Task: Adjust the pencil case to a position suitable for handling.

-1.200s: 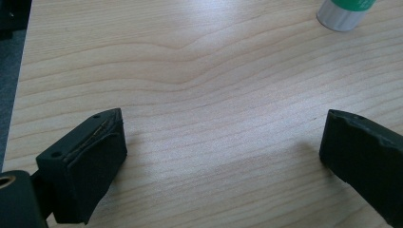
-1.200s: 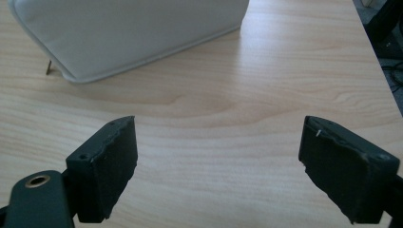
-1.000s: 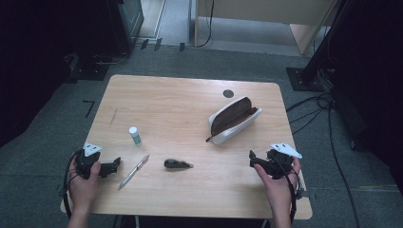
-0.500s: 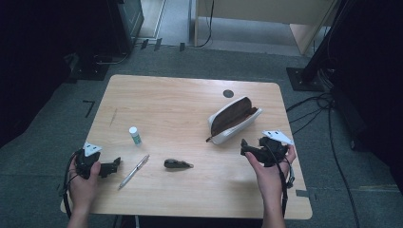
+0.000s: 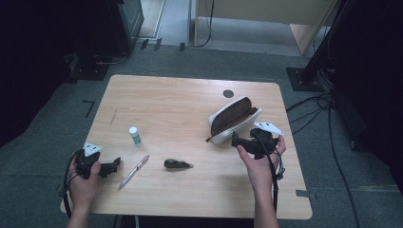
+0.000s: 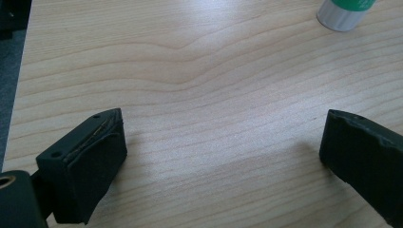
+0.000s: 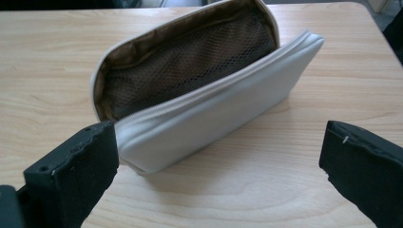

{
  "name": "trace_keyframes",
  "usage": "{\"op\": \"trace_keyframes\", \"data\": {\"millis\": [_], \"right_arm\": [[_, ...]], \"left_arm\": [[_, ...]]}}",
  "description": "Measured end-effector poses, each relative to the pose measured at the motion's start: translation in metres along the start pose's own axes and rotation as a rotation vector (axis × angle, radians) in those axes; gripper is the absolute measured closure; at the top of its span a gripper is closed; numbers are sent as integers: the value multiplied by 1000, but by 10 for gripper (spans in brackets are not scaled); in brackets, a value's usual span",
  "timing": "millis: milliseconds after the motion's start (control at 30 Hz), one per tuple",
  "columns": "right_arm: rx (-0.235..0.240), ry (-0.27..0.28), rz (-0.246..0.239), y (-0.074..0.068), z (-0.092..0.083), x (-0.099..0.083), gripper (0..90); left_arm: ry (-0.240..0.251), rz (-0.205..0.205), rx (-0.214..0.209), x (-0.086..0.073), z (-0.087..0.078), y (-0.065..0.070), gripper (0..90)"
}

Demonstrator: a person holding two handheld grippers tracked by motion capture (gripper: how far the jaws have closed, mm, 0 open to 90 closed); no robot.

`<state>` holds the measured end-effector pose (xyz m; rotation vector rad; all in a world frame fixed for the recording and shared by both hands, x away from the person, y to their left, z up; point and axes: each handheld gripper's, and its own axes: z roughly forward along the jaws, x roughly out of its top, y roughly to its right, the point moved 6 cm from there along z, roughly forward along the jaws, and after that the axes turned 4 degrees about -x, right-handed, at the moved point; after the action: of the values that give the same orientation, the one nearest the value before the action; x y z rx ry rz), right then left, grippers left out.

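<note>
We hold the right gripper (image 5: 236,139) with jaws apart beside the open pencil case (image 5: 233,118) near the tabletop's (image 5: 180,104) right edge – probably to steady it – while the left gripper (image 5: 114,166), also apart, waits at the front-left corner.

Black tongs (image 5: 236,138) (grey three-cornered plates)

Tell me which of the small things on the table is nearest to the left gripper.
The pen: it lies just right of the left gripper, while the glue stick and the dark object are farther away.

Wooden table (image 5: 171,102) on grey carpet (image 5: 57,156)
</note>
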<state>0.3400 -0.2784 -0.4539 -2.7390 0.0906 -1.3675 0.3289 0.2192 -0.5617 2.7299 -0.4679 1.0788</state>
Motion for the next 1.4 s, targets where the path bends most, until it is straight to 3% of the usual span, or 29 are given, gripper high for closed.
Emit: {"op": "trace_keyframes", "data": {"millis": [300, 767, 1200, 1400], "right_arm": [[0, -19, 45, -11, 15, 5, 0], [-49, -55, 101, -20, 40, 4, 0], [-119, -72, 79, -32, 53, -1, 0], [-124, -96, 78, -34, 62, -5, 5]], "left_arm": [[0, 1, -1, 0, 0, 0, 17], [-2, 5, -4, 0, 0, 0, 17], [-2, 5, -3, 0, 0, 0, 17], [-2, 5, -4, 0, 0, 0, 17]]}}
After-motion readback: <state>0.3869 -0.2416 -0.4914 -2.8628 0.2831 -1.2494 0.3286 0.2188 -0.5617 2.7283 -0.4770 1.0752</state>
